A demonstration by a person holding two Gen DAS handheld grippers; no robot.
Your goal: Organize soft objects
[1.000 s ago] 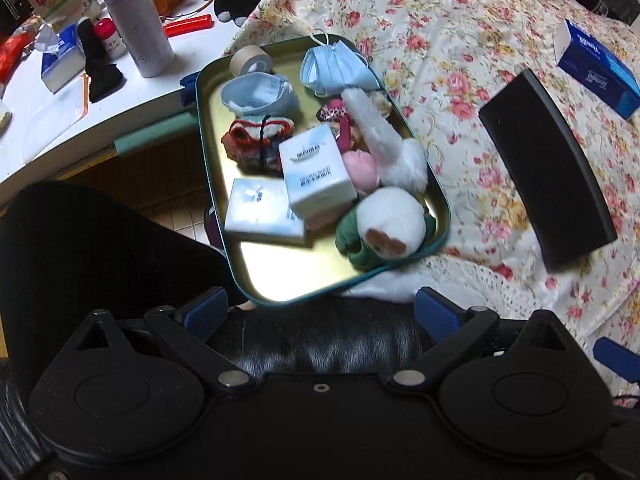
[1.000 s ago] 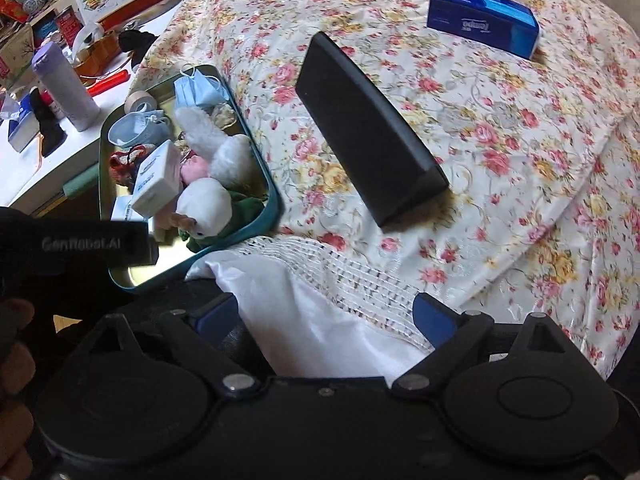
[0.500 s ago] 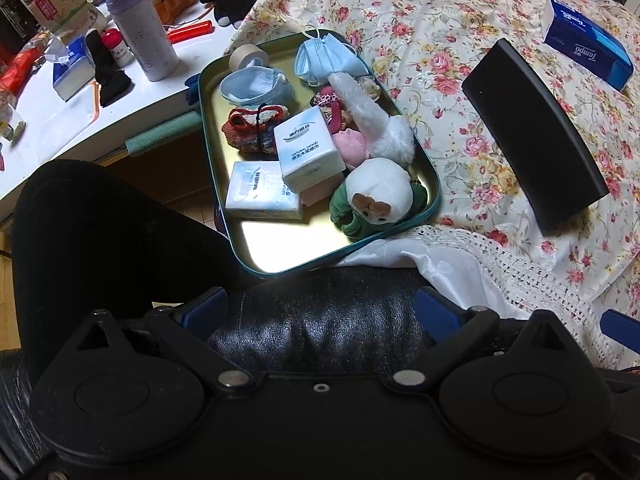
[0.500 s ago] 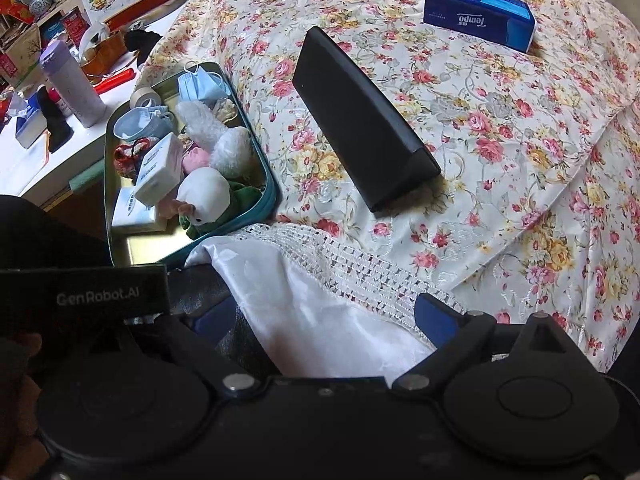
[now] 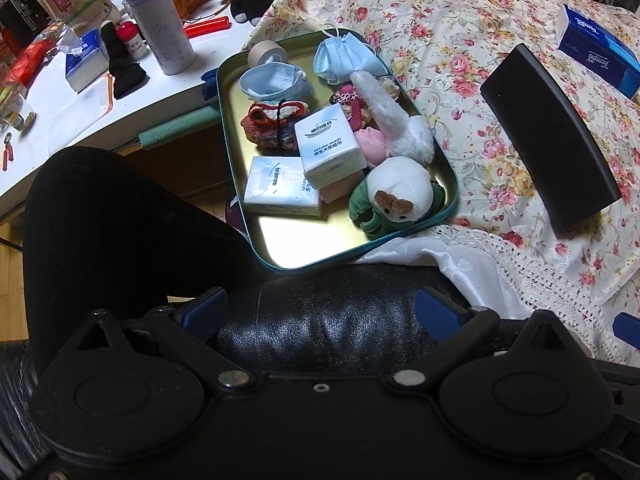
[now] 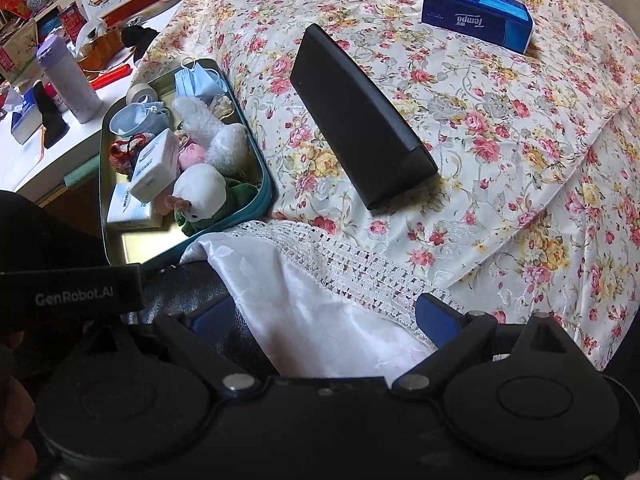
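A green-rimmed metal tray [image 5: 304, 240] rests at the edge of the flowered bed. It holds two blue face masks [image 5: 344, 60], a knitted piece [image 5: 272, 124], two white tissue packs [image 5: 330, 146], a long white fluffy plush [image 5: 400, 124] and a white-and-green plush toy [image 5: 396, 196]. The right wrist view shows the same tray [image 6: 148, 244] at left. My left gripper [image 5: 320, 308] is open, well short of the tray, above black leather. Also open, my right gripper [image 6: 320, 316] hangs over white satin cloth [image 6: 304, 312]. Neither holds anything.
A long black case [image 6: 360, 116] and a blue Tempo tissue box [image 6: 476, 16] lie on the bedspread. A white desk at left carries a purple bottle [image 5: 160, 28] and clutter. A black-clad leg [image 5: 120, 220] is left of the tray. The left gripper's body [image 6: 72, 296] shows low left.
Both grippers have drawn back from the bed, so the tray and the black case look smaller and farther. Both stay open, and nothing in the tray has shifted.
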